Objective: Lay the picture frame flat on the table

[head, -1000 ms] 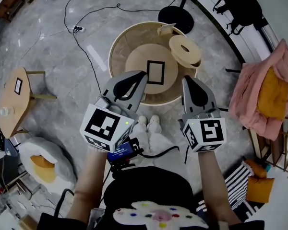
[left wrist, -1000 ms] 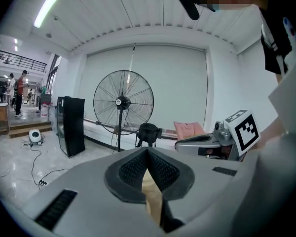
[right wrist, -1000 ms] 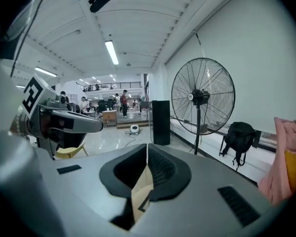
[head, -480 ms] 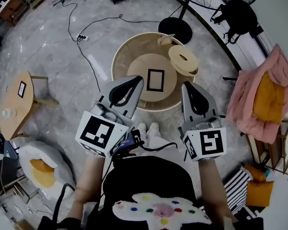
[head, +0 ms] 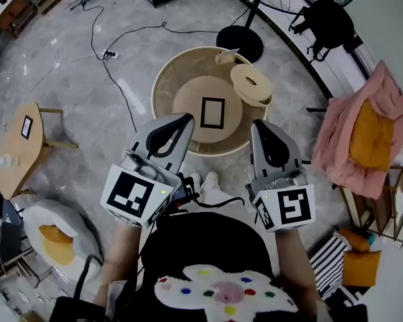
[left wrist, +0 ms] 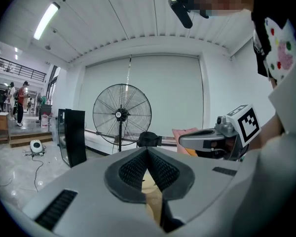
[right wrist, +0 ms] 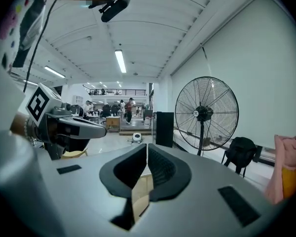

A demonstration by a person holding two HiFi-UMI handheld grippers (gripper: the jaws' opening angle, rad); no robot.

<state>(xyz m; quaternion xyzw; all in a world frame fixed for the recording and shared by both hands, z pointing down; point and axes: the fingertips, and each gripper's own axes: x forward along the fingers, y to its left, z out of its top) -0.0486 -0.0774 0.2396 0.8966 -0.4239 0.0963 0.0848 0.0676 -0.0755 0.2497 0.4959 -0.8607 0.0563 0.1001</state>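
Grey polished floor [head: 87, 99] runs under everything, with cables trailing across it and a big standing fan [left wrist: 122, 115] by the far wall. On it, straight ahead of us, stands the round wooden desk [head: 162, 79] with its raised rim.

We hold the left gripper [head: 183, 121] and the right gripper [head: 260, 127] side by side close to our body. Both point roughly level towards the desk, with their tips over its near edge as the head view shows it. In each gripper view the jaws are clenched, pad against pad, with nothing between them.

A pale wooden ring [head: 255, 92] rests at the desk's far right edge.

The picture frame [head: 213, 112], a dark rectangle, lies face up at the centre of the desk. As far as we can judge it already lies flat, so the task looks done. It sits beyond the jaws and between the two grippers, well apart from both. Its long axis runs from the near edge towards the far edge. Our left gripper looks the slightly nearer one.
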